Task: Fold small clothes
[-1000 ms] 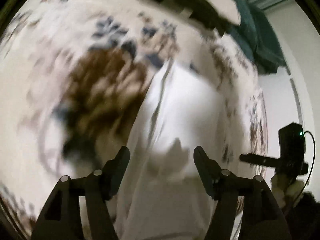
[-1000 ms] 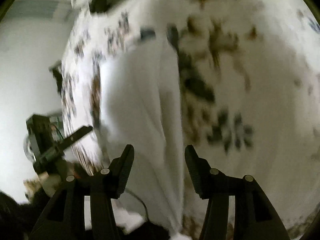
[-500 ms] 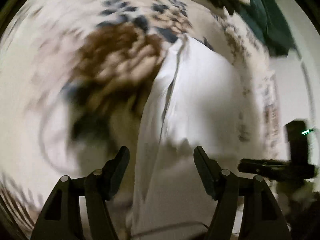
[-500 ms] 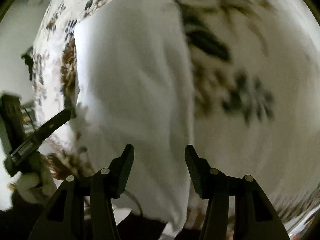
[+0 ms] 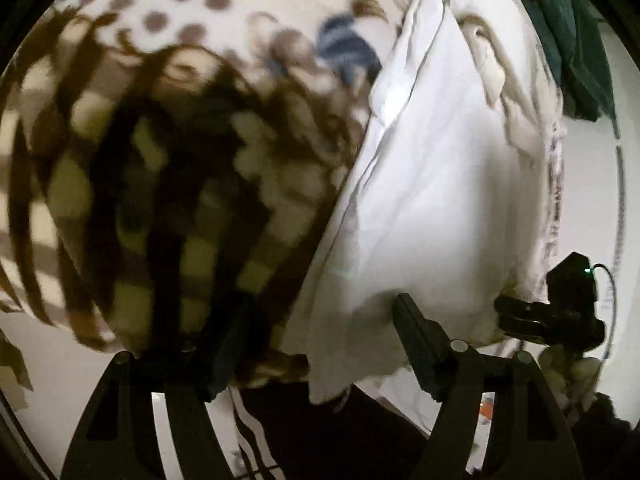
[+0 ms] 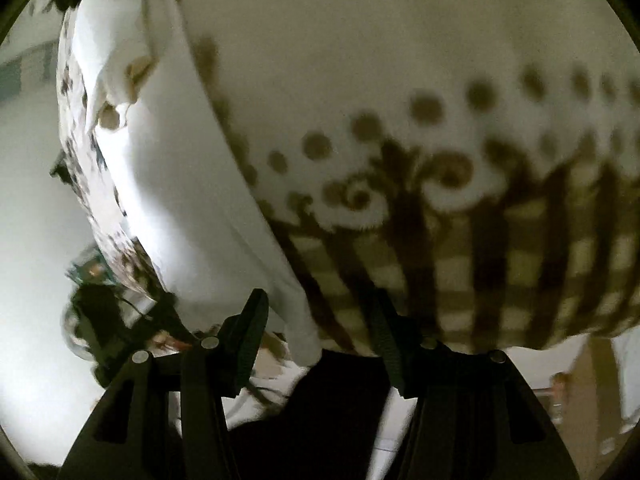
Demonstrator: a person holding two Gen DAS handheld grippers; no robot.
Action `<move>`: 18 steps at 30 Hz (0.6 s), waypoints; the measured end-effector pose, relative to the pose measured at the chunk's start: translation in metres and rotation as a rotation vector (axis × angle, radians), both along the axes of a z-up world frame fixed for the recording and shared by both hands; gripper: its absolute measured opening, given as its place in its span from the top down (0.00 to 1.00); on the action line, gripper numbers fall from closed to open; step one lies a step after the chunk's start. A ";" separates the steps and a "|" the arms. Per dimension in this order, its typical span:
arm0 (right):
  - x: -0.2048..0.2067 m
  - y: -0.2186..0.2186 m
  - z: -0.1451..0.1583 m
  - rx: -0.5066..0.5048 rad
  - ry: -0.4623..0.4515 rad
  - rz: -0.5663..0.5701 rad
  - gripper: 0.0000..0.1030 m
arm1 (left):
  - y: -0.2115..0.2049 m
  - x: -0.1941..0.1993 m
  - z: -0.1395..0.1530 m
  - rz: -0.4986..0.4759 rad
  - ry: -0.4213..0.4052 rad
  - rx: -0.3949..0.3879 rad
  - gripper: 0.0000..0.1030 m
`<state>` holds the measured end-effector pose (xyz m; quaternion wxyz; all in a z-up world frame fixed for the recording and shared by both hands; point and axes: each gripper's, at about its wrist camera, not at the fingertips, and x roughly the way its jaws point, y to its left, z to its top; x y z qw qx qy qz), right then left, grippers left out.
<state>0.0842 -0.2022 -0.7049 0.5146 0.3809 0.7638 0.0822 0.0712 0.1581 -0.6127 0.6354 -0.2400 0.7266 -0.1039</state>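
White garment (image 5: pixel 432 184) lies flat on the patterned bedspread (image 5: pixel 168 184), long and narrow; in the left wrist view it runs from about 6 o'clock up to 1 o'clock, a stitched seam along its left edge, its far end bunched. In the right wrist view the same garment (image 6: pixel 168 168) runs from 6 o'clock up to 11 o'clock, with the bedspread (image 6: pixel 440 128) (brown dots, scrolls, checks) filling the 12-to-4 o'clock side. Left gripper (image 5: pixel 316 344): jaws spread wide, nothing between them; the garment's near hem sits in the gap, contact cannot be told. Right gripper (image 6: pixel 320 340): jaws likewise apart, empty, the near corner of the garment falling between the fingers. Right gripper also shows in the left view (image 5: pixel 508 312) at 4 o'clock, at the garment's right edge. Dark green cloth (image 5: pixel 576 48) at 1 o'clock, beyond the bed. Both frames motion-blurred.
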 end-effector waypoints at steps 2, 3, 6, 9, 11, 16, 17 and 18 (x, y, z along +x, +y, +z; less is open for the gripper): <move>-0.006 0.000 -0.008 0.035 -0.016 -0.049 0.47 | -0.004 -0.001 0.004 0.002 -0.032 0.027 0.32; -0.009 -0.005 -0.010 0.043 -0.017 -0.062 0.47 | -0.008 -0.003 0.008 0.004 -0.057 0.038 0.33; -0.020 -0.012 -0.010 0.066 -0.033 -0.102 0.45 | -0.019 -0.009 0.015 -0.044 -0.115 0.109 0.60; -0.024 -0.007 -0.005 0.065 -0.051 -0.059 0.71 | -0.024 -0.011 0.024 -0.059 -0.148 0.138 0.90; -0.029 -0.009 0.000 0.066 -0.057 -0.049 0.89 | -0.024 -0.013 0.030 -0.035 -0.162 0.131 0.93; -0.037 -0.020 0.025 0.100 -0.099 -0.088 0.95 | -0.005 -0.015 0.059 0.078 -0.166 0.055 0.95; -0.037 -0.023 0.032 0.112 -0.106 -0.095 0.95 | 0.001 -0.015 0.067 0.102 -0.172 0.033 0.96; -0.038 -0.027 0.038 0.125 -0.114 -0.103 0.96 | 0.001 -0.014 0.074 0.120 -0.179 0.017 0.96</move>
